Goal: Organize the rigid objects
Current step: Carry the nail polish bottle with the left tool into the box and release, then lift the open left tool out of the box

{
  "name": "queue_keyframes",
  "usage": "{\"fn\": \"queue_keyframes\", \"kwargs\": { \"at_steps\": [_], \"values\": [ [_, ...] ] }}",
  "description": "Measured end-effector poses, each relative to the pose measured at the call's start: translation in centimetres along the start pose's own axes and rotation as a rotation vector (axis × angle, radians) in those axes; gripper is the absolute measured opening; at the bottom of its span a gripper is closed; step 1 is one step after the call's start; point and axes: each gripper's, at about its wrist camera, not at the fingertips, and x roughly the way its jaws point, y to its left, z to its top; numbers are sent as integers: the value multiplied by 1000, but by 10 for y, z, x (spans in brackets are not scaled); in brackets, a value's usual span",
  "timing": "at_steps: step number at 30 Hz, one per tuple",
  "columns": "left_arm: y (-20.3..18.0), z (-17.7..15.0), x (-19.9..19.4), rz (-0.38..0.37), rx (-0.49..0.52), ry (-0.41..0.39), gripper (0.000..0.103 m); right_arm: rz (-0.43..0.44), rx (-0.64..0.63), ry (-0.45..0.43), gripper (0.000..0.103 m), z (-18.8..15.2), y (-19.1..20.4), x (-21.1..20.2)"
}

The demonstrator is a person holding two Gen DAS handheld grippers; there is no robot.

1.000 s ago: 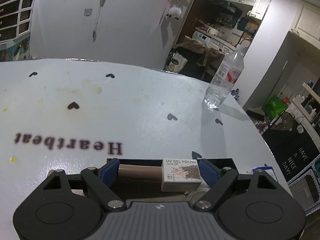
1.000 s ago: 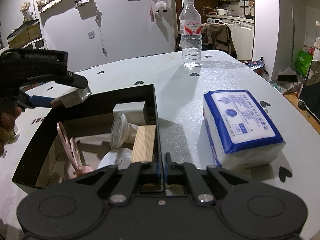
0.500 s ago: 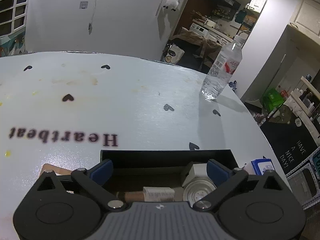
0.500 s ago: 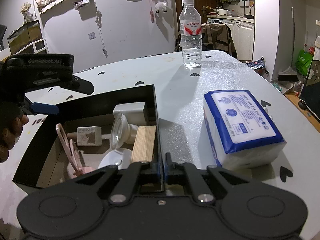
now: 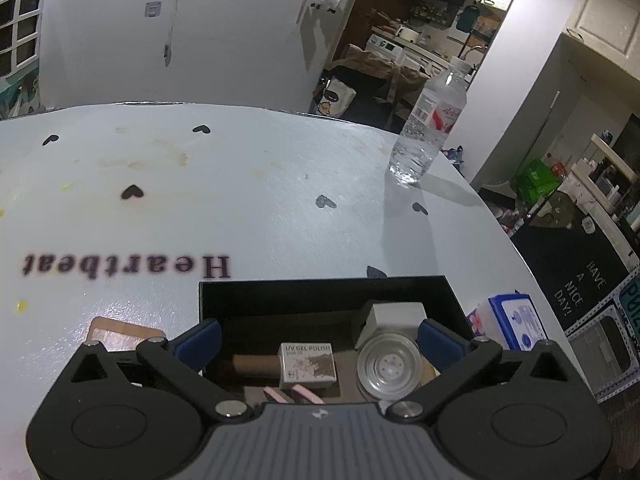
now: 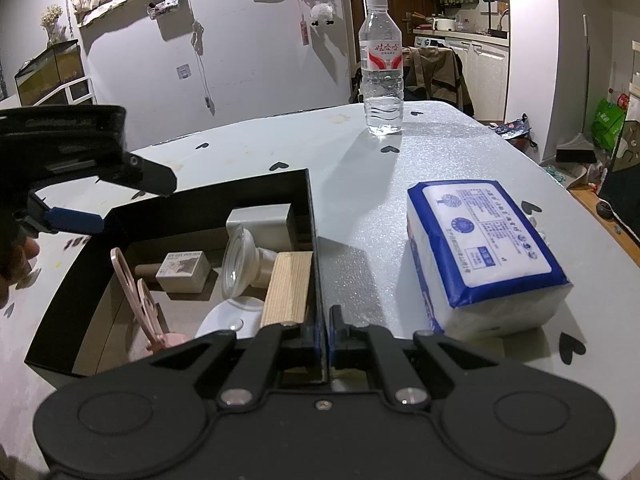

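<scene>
A black open box [image 6: 200, 194] [image 5: 320, 286] stands on the white table. Inside lie a UV gel polish box [image 6: 183, 271] [image 5: 307, 365], a clear plastic cup [image 6: 240, 266] [image 5: 390, 365], a grey block [image 6: 260, 222], a wooden block [image 6: 286, 288], a white dish [image 6: 228, 320] and pink scissors [image 6: 138, 300]. My left gripper [image 5: 318, 338] is open and empty above the box's left side; it also shows in the right wrist view [image 6: 76, 220]. My right gripper [image 6: 325, 330] is shut on the box's near right wall.
A water bottle [image 6: 380, 68] [image 5: 428, 124] stands at the far side of the table. A blue-and-white tissue pack [image 6: 484, 248] lies right of the box. A thin wooden piece [image 5: 120, 334] lies left of the box. The table edge runs close on the right.
My left gripper opened and let the UV gel polish box drop into the black box, then drew back a little. My right gripper has stayed shut on the box wall.
</scene>
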Motion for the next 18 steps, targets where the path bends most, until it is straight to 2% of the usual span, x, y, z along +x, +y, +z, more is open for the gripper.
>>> {"fn": "queue_keyframes", "kwargs": {
  "at_steps": [18],
  "values": [
    [1,-27,-37,-54,117,-4,103,-21,-3,4,5,1,3,1]
  ]
}}
